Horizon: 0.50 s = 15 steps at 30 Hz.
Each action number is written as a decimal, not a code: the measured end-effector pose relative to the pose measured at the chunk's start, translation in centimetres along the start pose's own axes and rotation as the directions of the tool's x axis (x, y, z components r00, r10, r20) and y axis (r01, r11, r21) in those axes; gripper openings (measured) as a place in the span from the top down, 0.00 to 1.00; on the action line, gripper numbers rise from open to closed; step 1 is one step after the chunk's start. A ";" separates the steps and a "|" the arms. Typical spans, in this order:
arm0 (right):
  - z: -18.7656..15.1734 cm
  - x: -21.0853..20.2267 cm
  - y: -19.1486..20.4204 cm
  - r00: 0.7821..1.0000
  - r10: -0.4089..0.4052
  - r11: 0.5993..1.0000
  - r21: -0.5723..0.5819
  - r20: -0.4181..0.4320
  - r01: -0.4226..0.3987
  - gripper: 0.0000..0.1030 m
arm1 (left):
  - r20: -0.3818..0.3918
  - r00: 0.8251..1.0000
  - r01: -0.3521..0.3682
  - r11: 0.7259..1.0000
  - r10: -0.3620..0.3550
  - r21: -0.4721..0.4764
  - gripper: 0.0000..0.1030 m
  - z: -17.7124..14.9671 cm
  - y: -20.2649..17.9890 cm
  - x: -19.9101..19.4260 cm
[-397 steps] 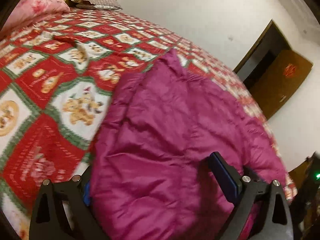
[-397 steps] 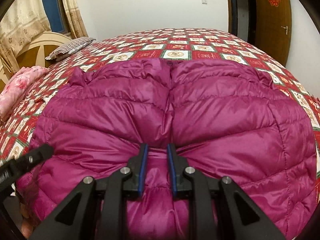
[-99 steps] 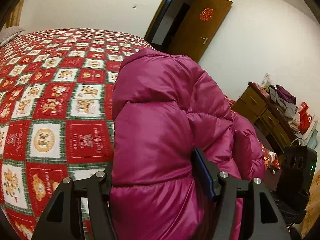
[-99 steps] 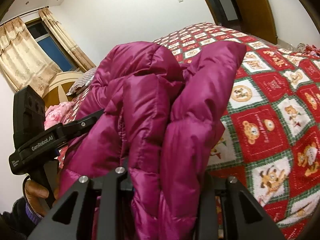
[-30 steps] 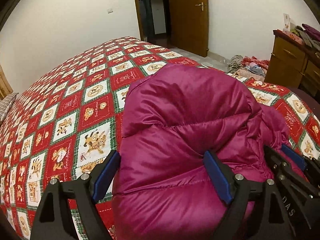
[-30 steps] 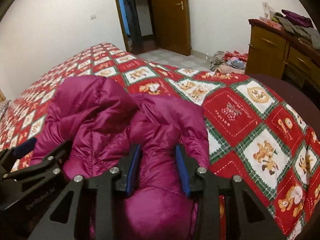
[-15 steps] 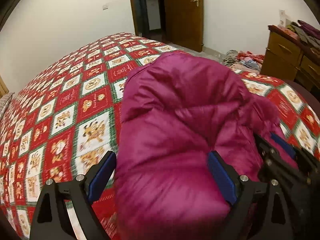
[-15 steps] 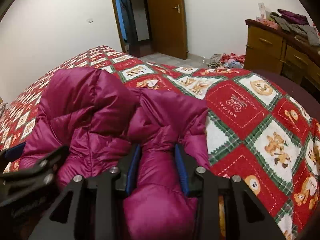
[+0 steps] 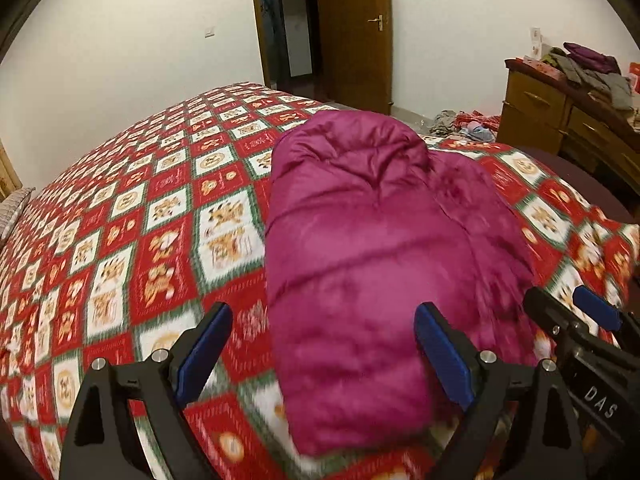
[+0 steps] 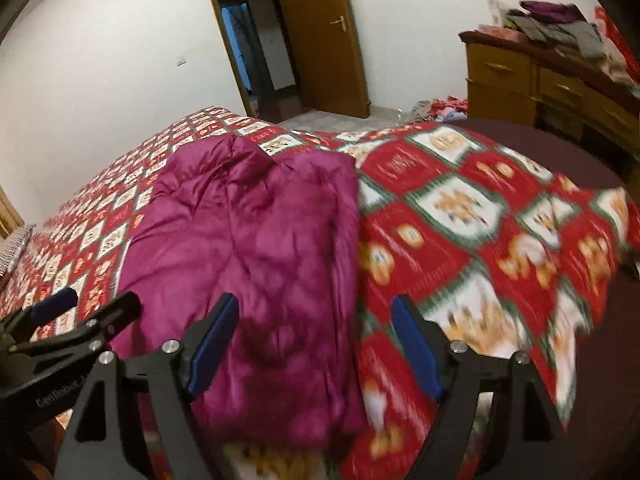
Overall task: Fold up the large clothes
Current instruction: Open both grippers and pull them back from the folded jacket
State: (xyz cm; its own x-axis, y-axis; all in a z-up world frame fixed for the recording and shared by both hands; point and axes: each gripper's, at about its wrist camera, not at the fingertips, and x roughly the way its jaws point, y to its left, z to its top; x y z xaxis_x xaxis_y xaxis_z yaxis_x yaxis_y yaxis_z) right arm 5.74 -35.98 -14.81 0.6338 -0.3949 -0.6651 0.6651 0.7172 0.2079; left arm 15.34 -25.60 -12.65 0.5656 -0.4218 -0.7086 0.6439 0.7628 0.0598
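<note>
Your left gripper (image 9: 322, 354) occupies the bottom of the left wrist view, angled downward, with its blue-padded fingers (image 9: 440, 350) spread wide and neither pad pressing on anything. Your right gripper (image 10: 314, 346) sits at the bottom of the right wrist view, also angled downward, and its jaws are opening, the pads clear of contact. Each gripper appears at the lower edge of the other's view, so they sit close side by side.
</note>
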 end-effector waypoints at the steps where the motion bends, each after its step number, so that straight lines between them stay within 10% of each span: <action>1: -0.3 -0.5 0.0 1.000 -0.004 1.000 -0.002 -0.002 0.004 0.21 | -0.001 1.000 -0.003 1.000 0.003 -0.011 0.10 -0.7 0.1 -0.6; 15: -6.2 -6.9 -1.7 1.000 -0.027 1.000 -0.001 -0.016 0.027 0.14 | 0.075 0.996 0.040 0.999 -0.038 -0.031 0.10 -7.2 0.4 -8.1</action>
State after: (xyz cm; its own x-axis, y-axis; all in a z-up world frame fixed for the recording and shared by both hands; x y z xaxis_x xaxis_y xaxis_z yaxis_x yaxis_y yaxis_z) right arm -2.21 -30.93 -15.03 0.6092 -0.4048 -0.6820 0.6817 0.7067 0.1895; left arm 7.27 -18.38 -11.98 0.5781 -0.4857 -0.6557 0.6494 0.7604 0.0093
